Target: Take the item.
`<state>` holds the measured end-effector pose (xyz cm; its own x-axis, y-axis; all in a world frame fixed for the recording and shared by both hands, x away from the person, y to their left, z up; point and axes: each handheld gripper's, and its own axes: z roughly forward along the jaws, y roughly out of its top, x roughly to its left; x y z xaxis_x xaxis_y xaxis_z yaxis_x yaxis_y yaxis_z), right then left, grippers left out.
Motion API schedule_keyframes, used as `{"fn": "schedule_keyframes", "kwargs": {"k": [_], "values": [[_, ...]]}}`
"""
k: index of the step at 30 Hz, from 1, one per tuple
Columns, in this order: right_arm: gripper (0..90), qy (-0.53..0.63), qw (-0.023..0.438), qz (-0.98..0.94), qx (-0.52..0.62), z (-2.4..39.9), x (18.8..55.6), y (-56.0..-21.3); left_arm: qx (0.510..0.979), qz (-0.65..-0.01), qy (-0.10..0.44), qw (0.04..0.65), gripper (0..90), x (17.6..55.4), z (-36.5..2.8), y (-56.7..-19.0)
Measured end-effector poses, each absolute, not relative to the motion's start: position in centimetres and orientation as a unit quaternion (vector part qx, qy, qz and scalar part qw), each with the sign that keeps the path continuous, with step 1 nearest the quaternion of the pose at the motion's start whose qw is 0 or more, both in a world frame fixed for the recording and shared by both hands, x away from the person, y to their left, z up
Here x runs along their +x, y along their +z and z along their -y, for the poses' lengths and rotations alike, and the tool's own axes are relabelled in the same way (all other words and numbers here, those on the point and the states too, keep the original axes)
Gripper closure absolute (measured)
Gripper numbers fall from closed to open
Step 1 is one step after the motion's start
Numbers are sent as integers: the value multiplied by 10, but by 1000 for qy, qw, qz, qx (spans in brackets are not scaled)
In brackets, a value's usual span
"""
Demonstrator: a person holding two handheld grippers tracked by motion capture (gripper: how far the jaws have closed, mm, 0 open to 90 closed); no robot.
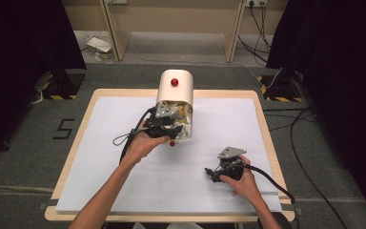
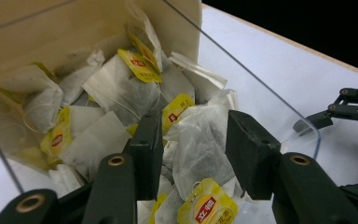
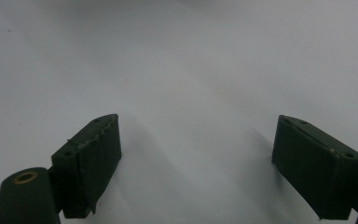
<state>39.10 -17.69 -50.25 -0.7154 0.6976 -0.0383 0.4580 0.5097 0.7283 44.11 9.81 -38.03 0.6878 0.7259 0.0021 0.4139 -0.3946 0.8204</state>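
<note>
Jaws of left gripper (image 2: 193,140) (parted) straddle teabag (image 2: 200,149).

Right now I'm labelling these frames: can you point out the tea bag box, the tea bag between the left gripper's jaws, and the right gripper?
tea bag box (image 1: 175,90), high view, cream top.
tea bag (image 2: 196,140), left gripper view, white pouch.
right gripper (image 3: 196,163), right gripper view, midway between its jaws.

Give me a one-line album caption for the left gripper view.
Open left gripper reaching into a cream box heaped with yellow-tagged tea bags.
</note>
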Motion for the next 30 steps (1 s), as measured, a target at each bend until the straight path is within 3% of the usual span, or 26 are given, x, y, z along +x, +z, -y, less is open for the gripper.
{"fn": "schedule_keyframes", "kwargs": {"k": [4,9,13,30], "values": [[167,361,166,-853,338,177,391,-502,820,-354,173,415,595,445,-97,-384],[169,362,166,-853,337,177,391,-502,819,-347,167,425,764,446,-98,-385],[172,362,167,-853,336,177,391,-502,816,-340,175,434,841,445,-101,-383],[171,362,165,-853,337,177,391,-502,781,-329,200,492,862,431,-126,-346]]}}
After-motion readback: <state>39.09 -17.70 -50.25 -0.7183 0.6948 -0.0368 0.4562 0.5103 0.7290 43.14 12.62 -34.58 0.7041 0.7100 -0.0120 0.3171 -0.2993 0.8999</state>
